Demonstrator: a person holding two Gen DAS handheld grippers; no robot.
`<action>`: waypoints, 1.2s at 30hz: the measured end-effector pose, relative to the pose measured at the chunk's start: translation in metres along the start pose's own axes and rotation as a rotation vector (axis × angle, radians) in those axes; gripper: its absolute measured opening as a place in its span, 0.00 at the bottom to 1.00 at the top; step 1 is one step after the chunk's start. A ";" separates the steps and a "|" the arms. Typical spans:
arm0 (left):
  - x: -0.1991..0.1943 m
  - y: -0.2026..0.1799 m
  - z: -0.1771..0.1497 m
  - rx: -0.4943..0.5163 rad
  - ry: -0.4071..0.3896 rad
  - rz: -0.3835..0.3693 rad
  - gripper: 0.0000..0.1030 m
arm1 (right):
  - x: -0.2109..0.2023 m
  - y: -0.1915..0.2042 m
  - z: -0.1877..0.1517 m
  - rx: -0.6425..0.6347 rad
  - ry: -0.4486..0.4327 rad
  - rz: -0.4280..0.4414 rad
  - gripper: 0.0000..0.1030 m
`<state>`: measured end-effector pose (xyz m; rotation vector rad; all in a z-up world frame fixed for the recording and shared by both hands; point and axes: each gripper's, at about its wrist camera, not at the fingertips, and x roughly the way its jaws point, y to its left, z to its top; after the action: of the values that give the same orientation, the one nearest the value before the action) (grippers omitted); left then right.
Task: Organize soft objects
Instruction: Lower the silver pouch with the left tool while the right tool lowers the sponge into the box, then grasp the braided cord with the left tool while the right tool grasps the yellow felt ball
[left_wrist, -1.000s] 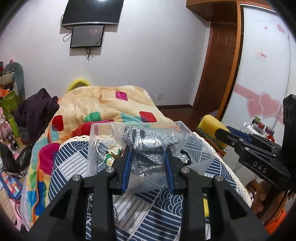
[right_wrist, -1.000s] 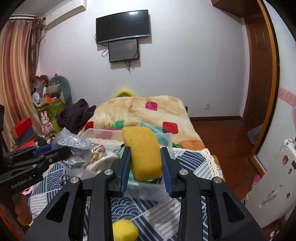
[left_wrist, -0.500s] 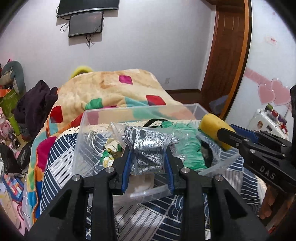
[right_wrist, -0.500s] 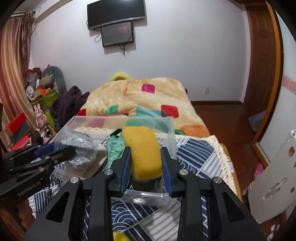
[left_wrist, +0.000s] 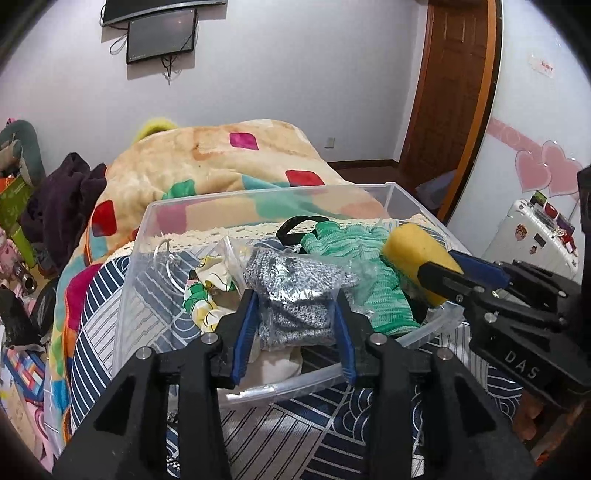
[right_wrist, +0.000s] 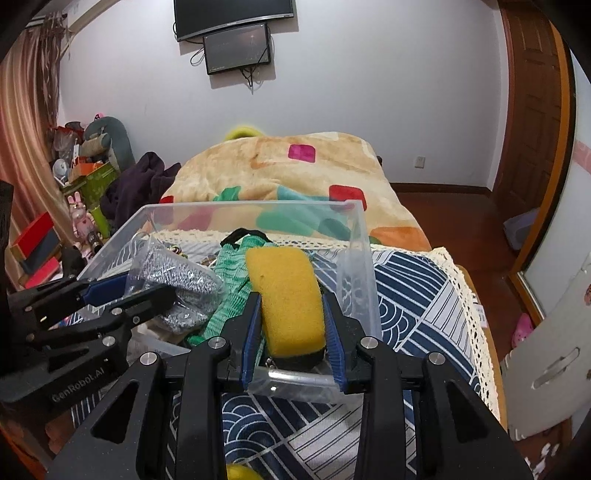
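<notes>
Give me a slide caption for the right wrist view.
Right gripper holds a yellow sponge over a clear plastic bin, beside the left gripper's bagged grey knit cloth.

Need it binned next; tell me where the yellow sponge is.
The yellow sponge sits clamped in the right gripper, above the clear bin's right near corner, beside the green glove.

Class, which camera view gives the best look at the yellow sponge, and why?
The right wrist view: the yellow sponge fills the centre, broad face showing, clamped in the right gripper above the clear bin. The left wrist view shows only its end, at an angle.
</notes>
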<state>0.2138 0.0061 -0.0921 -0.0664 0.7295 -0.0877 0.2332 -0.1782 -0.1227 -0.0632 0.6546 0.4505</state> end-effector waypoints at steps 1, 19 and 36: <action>-0.001 0.001 0.000 -0.004 0.002 -0.008 0.44 | 0.000 0.000 -0.001 0.000 0.004 0.000 0.30; -0.070 0.004 -0.015 0.019 -0.108 -0.010 0.66 | -0.034 0.016 -0.002 -0.089 -0.072 -0.060 0.73; -0.070 0.050 -0.080 -0.079 0.024 0.112 0.93 | -0.031 0.036 -0.042 -0.106 -0.016 0.020 0.84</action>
<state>0.1110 0.0608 -0.1096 -0.1004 0.7589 0.0472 0.1719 -0.1659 -0.1348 -0.1533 0.6156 0.5042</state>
